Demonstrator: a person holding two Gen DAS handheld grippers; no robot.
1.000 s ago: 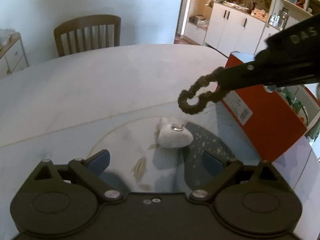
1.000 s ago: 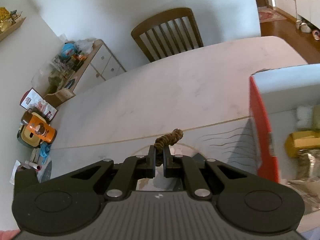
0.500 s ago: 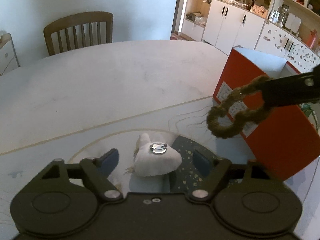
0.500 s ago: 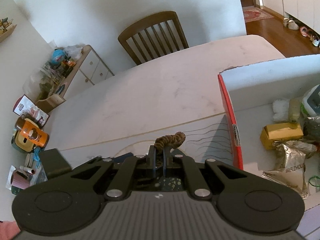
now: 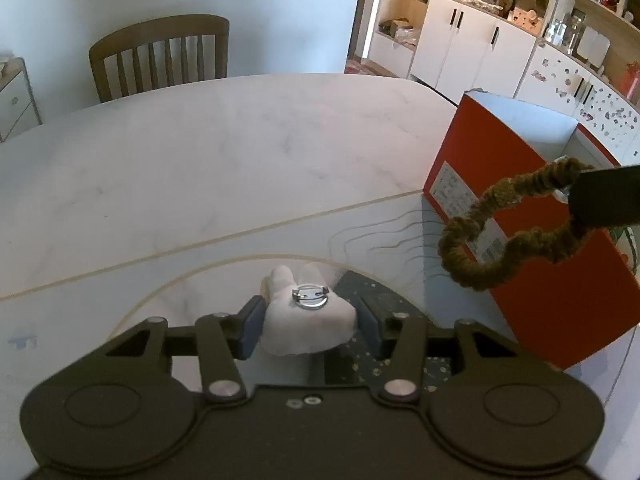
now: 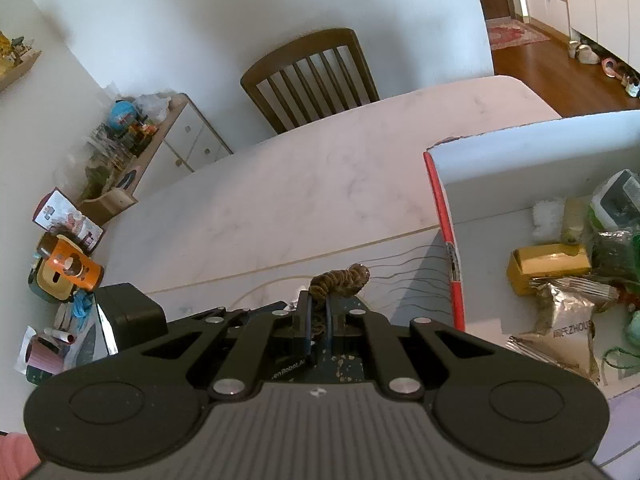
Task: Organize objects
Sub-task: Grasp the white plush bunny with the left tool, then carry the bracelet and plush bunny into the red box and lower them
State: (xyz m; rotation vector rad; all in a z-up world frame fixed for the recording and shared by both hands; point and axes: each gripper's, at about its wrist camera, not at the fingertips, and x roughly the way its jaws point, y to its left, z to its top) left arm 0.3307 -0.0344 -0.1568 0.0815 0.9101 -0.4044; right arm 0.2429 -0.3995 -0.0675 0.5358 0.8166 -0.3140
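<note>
Brown fuzzy cord, bent into a loop point(image 5: 500, 236), hangs in the air at about three o'clock in the left wrist view, in front of the side of the red box point(image 5: 532, 248). The right gripper point(image 6: 318, 314) has its fingers pressed together on one end of the loop, and the cord's tip pokes out past them toward twelve o'clock. The left gripper point(image 5: 308, 324) sits low over the table with its blue pads point(image 5: 250, 330) closed in on a white plush brooch point(image 5: 306, 326); one pad touches its side, while contact at the other cannot be told. A metal pin clasp point(image 5: 310, 297) lies on top of the brooch.

The red box is open, with a white inside. In the right wrist view it holds, at three o'clock, a yellow packet point(image 6: 548, 266), a silver foil bag point(image 6: 568, 320), a white fluffy piece point(image 6: 546, 220), and green items crowded at the frame's edge that are too cropped to name.

Beneath the grippers lies a dark speckled patch point(image 5: 380, 292) printed on a pale mat with thin wavy lines. The table point(image 5: 200, 160) is white marble-look. A wooden slat-back chair point(image 5: 160, 60) stands at its far side at eleven o'clock. White cupboards with cluttered shelves point(image 5: 480, 48) fill the room at one o'clock, and a low cabinet heaped with toys point(image 6: 132, 140) stands at nine o'clock in the right wrist view.
</note>
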